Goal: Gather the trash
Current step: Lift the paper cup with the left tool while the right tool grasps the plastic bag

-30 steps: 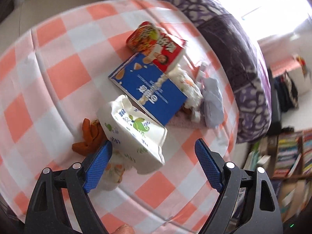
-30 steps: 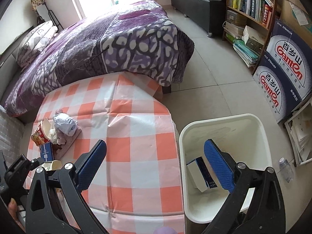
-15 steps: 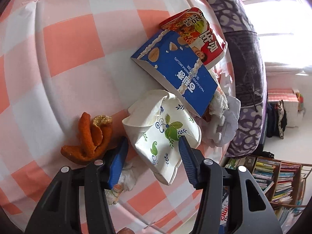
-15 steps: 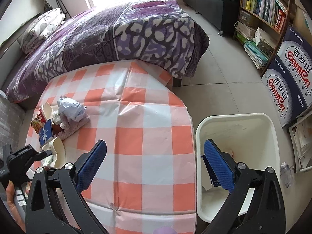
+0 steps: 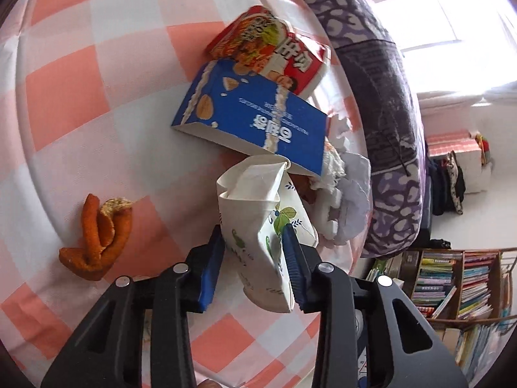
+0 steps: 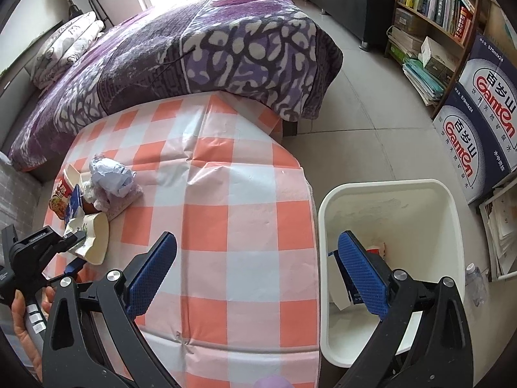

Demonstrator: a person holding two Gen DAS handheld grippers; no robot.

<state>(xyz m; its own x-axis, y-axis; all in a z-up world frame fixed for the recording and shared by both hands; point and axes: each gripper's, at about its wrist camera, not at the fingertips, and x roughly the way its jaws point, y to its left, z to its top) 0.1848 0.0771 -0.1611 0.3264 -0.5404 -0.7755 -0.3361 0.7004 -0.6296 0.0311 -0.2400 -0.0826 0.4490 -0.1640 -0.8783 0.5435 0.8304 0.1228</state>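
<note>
My left gripper (image 5: 255,242) is shut on a crushed white paper cup (image 5: 258,207) with green leaf print, held just above the checked tablecloth (image 5: 80,97). Beyond the cup lie a blue biscuit box (image 5: 255,116), a red noodle cup (image 5: 274,45) and crumpled tissue (image 5: 349,200). Orange peel (image 5: 100,229) lies to the left. In the right wrist view the left gripper (image 6: 76,241) holds the cup (image 6: 93,239) at the table's left. My right gripper (image 6: 258,271) is open and empty between the table edge and the white bin (image 6: 391,194).
The bin (image 6: 452,220) stands on the floor right of the table and holds a box (image 6: 342,294). A bed with a purple blanket (image 6: 206,45) borders the table's far side. A bookshelf (image 6: 429,9) and water cartons (image 6: 478,129) stand at the right.
My left gripper closed from wide open onto the paper cup and squeezed it. The right gripper drifted slightly and stayed open.
</note>
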